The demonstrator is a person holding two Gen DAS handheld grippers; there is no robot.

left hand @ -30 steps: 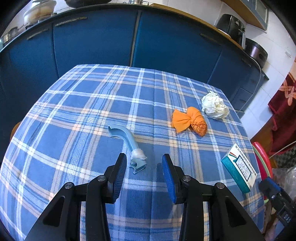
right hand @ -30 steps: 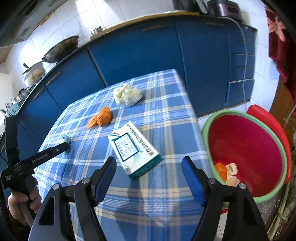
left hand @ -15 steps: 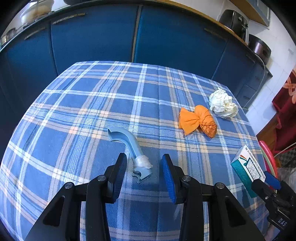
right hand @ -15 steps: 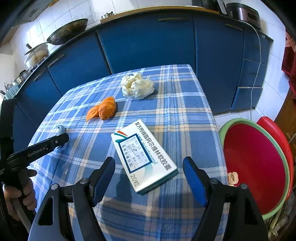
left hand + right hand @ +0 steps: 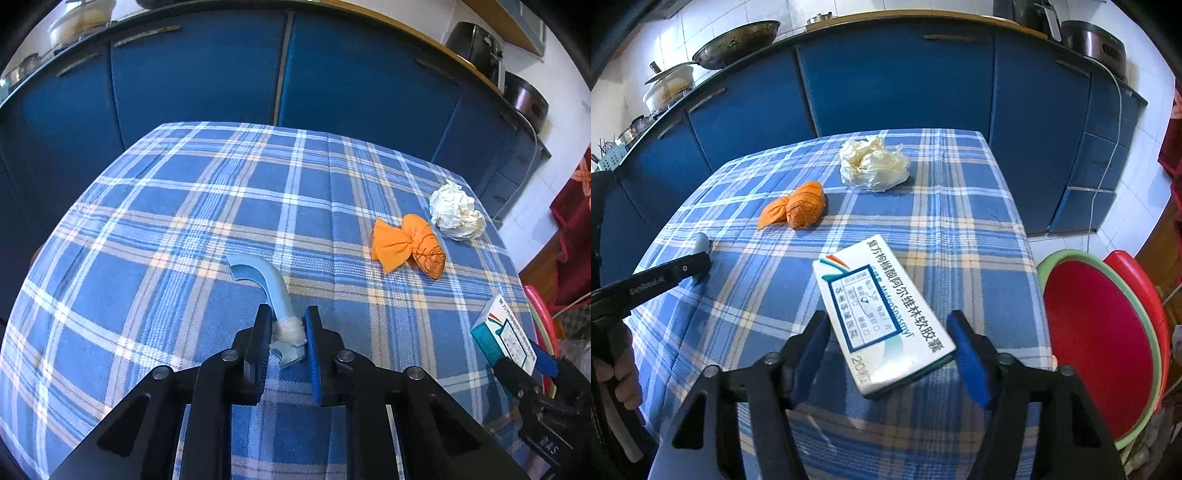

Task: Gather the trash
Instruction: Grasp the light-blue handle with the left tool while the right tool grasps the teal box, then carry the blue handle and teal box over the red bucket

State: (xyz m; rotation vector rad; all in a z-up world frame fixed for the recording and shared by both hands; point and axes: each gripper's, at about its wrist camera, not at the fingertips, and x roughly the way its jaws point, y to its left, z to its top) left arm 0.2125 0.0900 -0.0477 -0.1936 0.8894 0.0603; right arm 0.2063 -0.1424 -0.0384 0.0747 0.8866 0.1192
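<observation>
Our left gripper has its jaws clamped on the white-tufted end of the curved blue plastic piece lying on the checked tablecloth; further right sit the orange wrapper and crumpled white paper. Our right gripper is closing around the medicine box, its pads apart from the box; the red basin stands beside the table

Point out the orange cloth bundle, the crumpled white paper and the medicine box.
orange cloth bundle (image 5: 408, 246), left wrist view, its knotted middle.
crumpled white paper (image 5: 873, 164), right wrist view, its centre.
medicine box (image 5: 882, 314), right wrist view, its printed top.
</observation>
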